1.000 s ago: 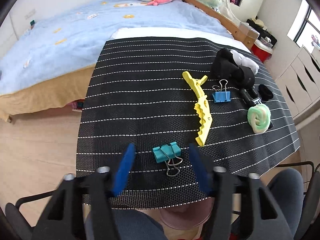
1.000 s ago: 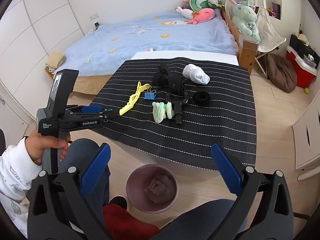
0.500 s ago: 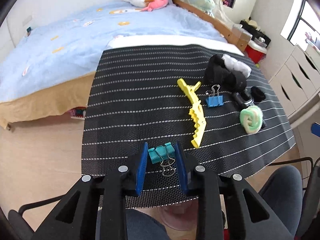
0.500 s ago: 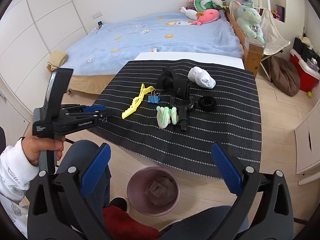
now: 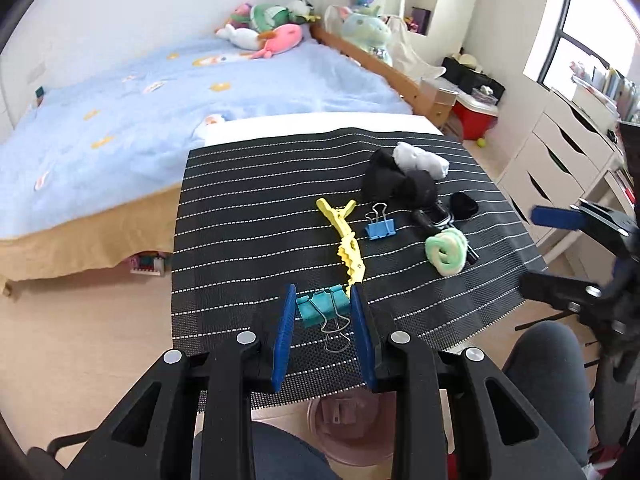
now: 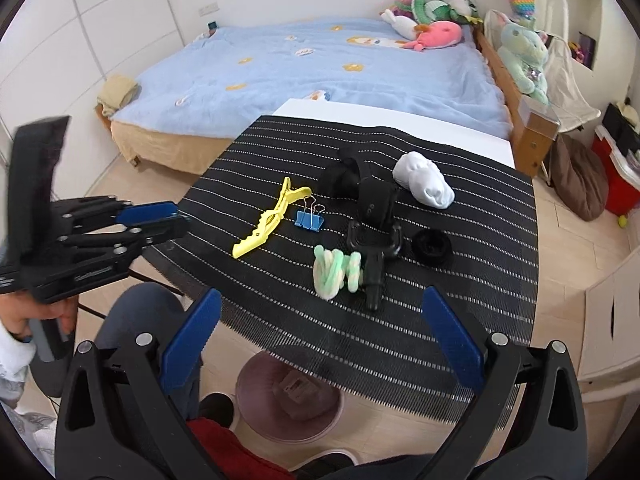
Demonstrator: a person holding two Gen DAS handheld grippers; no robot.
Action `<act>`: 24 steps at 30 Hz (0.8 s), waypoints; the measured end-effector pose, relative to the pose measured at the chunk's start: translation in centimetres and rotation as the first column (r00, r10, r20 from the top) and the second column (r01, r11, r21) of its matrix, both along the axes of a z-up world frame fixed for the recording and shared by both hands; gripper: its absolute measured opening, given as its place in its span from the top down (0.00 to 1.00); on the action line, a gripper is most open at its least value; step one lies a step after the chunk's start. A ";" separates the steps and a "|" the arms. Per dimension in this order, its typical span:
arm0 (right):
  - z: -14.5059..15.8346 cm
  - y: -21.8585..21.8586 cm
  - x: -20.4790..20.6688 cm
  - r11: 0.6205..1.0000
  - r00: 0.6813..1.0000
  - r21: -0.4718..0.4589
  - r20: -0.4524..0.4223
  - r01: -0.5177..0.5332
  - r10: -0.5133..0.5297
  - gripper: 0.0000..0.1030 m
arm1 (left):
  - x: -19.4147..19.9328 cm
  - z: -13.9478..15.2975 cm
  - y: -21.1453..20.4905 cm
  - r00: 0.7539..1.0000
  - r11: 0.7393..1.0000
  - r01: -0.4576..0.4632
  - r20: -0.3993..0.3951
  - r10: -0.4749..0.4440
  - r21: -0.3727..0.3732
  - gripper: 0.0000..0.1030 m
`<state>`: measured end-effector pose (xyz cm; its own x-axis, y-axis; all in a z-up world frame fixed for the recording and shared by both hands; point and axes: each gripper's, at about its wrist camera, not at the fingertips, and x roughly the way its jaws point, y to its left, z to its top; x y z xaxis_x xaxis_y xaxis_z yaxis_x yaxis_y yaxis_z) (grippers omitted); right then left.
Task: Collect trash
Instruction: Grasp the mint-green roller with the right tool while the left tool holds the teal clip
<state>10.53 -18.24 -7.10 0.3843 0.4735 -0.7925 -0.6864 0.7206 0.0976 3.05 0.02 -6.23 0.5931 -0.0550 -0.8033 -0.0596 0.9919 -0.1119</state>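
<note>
The only lettering sits on the left gripper, seen from the right wrist camera at about nine o'clock: a small pale printed line along the side of its black body. It is too blurred to read. No other text, label, brand or number is legible in either view.

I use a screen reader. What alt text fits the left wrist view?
The left gripper is shut on a teal binder clip above a black striped mat. Behind it lie a yellow hair clip and a blue binder clip.
</note>
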 end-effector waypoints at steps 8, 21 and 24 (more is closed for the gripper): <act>-1.7 1.9 2.1 0.997 0.999 -0.073 -0.023 -0.035 0.033 0.04 | -0.7 0.5 -0.4 0.999 0.999 0.035 0.012 -0.035 -0.007 0.73; -4.1 3.6 3.7 0.988 0.999 -0.149 -0.041 -0.038 0.032 0.47 | -1.7 -0.1 -0.4 0.999 0.999 0.043 0.004 -0.042 -0.023 0.73; -4.3 3.5 3.8 0.988 0.999 -0.150 -0.041 -0.036 0.030 0.50 | -1.8 -0.3 -0.4 0.999 0.999 0.043 0.003 -0.043 -0.028 0.73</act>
<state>14.32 -14.75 -11.42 0.3380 0.3592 -0.8699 -0.7081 0.7059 0.0163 1.27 -0.38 -6.48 0.5915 -0.1029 -0.7997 -0.0166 0.9901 -0.1397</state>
